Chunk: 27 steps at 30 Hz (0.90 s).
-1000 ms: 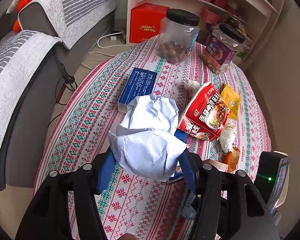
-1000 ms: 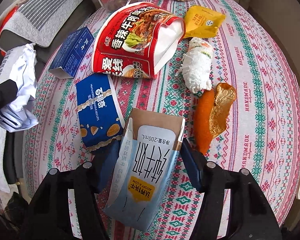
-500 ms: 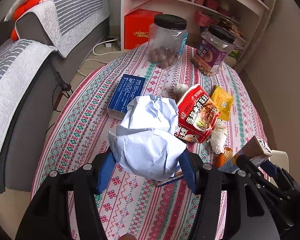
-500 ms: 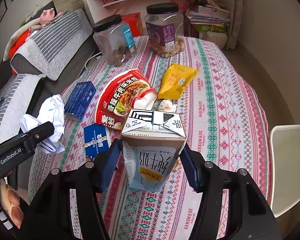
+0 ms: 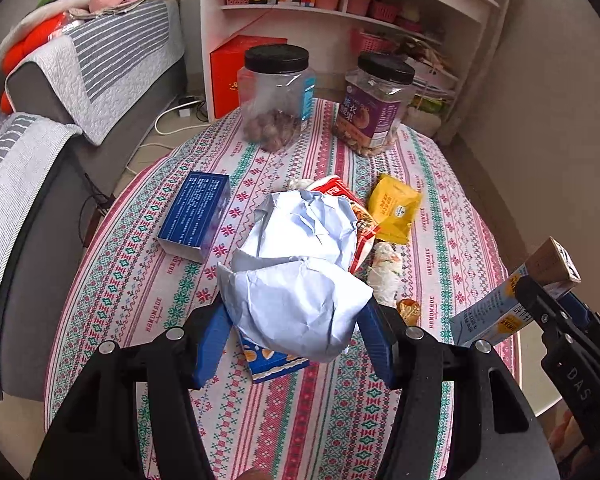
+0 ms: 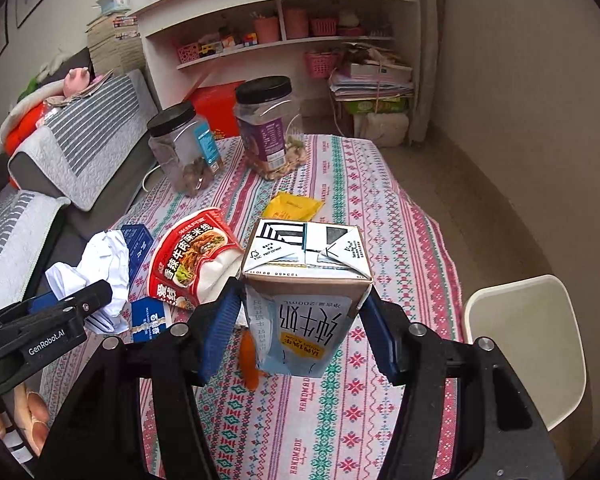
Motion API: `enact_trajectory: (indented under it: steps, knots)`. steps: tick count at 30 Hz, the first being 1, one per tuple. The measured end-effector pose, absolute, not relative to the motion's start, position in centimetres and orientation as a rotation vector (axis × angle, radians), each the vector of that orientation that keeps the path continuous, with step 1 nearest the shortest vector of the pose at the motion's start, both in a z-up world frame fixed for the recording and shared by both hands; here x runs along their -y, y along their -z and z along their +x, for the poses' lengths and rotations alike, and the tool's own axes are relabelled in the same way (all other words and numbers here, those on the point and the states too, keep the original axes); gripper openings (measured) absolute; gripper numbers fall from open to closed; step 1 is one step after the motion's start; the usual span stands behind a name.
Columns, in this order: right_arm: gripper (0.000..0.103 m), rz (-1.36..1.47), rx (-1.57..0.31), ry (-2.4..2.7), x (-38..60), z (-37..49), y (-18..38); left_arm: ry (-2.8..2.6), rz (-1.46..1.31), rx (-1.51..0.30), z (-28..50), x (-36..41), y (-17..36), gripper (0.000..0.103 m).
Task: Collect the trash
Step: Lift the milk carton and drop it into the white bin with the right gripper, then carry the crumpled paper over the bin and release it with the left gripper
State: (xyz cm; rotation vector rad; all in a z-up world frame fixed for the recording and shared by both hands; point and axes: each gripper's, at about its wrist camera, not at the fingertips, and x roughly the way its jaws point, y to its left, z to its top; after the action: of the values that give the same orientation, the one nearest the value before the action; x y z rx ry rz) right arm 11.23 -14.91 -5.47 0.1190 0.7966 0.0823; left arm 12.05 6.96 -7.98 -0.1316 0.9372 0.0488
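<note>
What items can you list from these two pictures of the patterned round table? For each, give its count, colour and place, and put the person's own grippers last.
Crumpled paper ball: one, pale blue-white, in left gripper.
Milk carton: one, brown-topped, blue-white, in right gripper.
Clear plastic jars: two, black lids, table's far end.
Dark blue cardboard box: one, table's left side.
Red noodle packet: one, mid-table.
Yellow snack wrapper: one, right of packet.
Blue biscuit box: one, flat, below paper.
White tissue wad: one, mid-table.
Orange wrapper: one, under carton.
Striped tablecloth: one, pink-green.
White chair: one, right.
Left gripper: one, black-blue, closed.
Right gripper: one, black-blue, closed.
</note>
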Motion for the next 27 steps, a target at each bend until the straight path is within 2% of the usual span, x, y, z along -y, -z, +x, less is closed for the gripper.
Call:
enact_trajectory:
  steps: [14,24,27]
  knots:
    - [0.056,0.147,-0.709,0.111,24.2,9.1,3.8,0.048,-0.064,-0.91,12.3,-0.4,7.9,0.058]
    - [0.057,0.199,-0.716,0.293,31.7,7.3,3.6,0.152,-0.015,-0.912,12.2,5.4,8.4,0.058]
    - [0.076,0.212,-0.69,0.353,33.3,6.5,3.1,0.197,-0.009,-0.921,12.1,7.5,8.6,0.058]
